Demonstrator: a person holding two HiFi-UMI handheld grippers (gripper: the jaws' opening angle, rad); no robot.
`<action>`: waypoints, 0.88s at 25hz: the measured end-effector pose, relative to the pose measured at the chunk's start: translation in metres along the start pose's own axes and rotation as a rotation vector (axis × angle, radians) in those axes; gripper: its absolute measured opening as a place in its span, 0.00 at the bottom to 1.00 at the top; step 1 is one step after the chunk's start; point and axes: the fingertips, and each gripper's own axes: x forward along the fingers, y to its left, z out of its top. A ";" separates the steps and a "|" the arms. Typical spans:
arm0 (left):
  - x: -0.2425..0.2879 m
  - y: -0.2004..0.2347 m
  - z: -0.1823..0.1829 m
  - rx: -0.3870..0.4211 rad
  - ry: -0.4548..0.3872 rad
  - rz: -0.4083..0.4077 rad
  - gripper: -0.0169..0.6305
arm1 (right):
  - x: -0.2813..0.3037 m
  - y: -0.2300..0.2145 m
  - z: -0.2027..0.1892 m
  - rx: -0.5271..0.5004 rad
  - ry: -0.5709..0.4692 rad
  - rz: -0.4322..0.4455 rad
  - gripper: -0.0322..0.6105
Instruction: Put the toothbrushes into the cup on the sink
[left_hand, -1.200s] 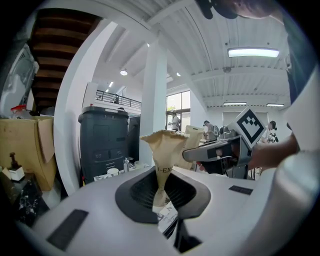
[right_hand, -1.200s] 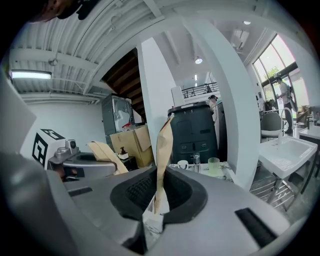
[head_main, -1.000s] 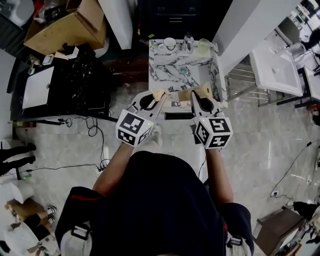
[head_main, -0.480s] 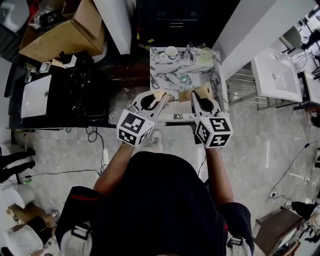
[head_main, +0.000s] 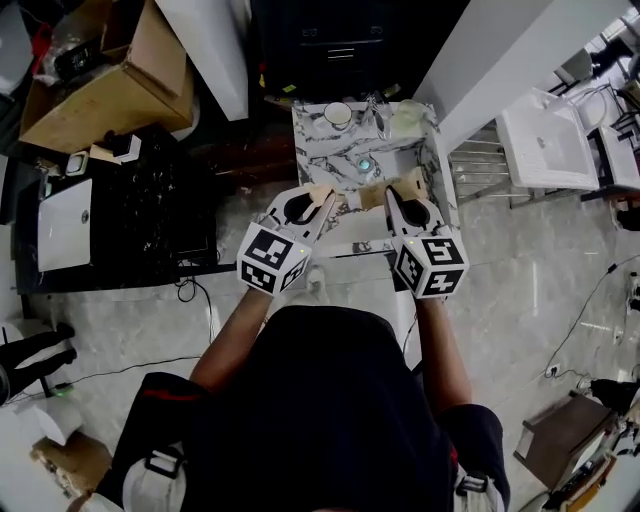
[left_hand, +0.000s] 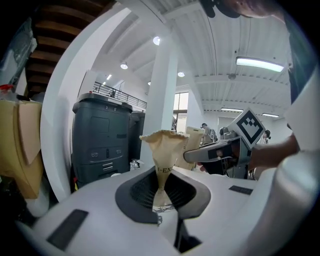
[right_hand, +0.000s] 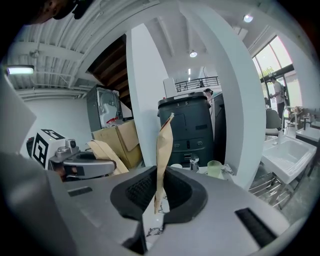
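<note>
Each gripper pinches a tan paper packet, and I cannot see what is inside either one. My left gripper (head_main: 316, 203) is shut on a crumpled packet (left_hand: 165, 150) that stands up between its pads. My right gripper (head_main: 391, 200) is shut on a flat, narrow packet (right_hand: 163, 147). Both are held side by side just in front of the marble-patterned sink (head_main: 330, 150). On its back ledge stand a white cup (head_main: 338, 114) and a pale green cup (head_main: 408, 116), with a tap (head_main: 376, 108) between them. In the right gripper view the green cup (right_hand: 214, 168) lies ahead to the right.
A black counter with a white basin (head_main: 65, 222) lies to the left, with cardboard boxes (head_main: 110, 75) behind it. A white pillar (head_main: 480, 55) rises right of the sink, beside a metal rack (head_main: 490, 165) and another white basin (head_main: 548, 140). Cables trail over the tiled floor.
The view has shifted a little, so the sink sits slightly higher and closer to the grippers. Both grippers still hold their packets in the same pose.
</note>
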 end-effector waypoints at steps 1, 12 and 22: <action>0.002 0.002 -0.001 -0.001 0.002 -0.007 0.08 | 0.003 -0.001 -0.001 0.002 0.006 -0.006 0.13; 0.011 0.032 0.000 -0.017 -0.005 -0.019 0.08 | 0.026 -0.002 0.011 0.003 0.009 -0.025 0.13; 0.025 0.044 0.000 -0.026 0.005 -0.012 0.08 | 0.046 -0.009 0.016 -0.012 0.022 -0.002 0.13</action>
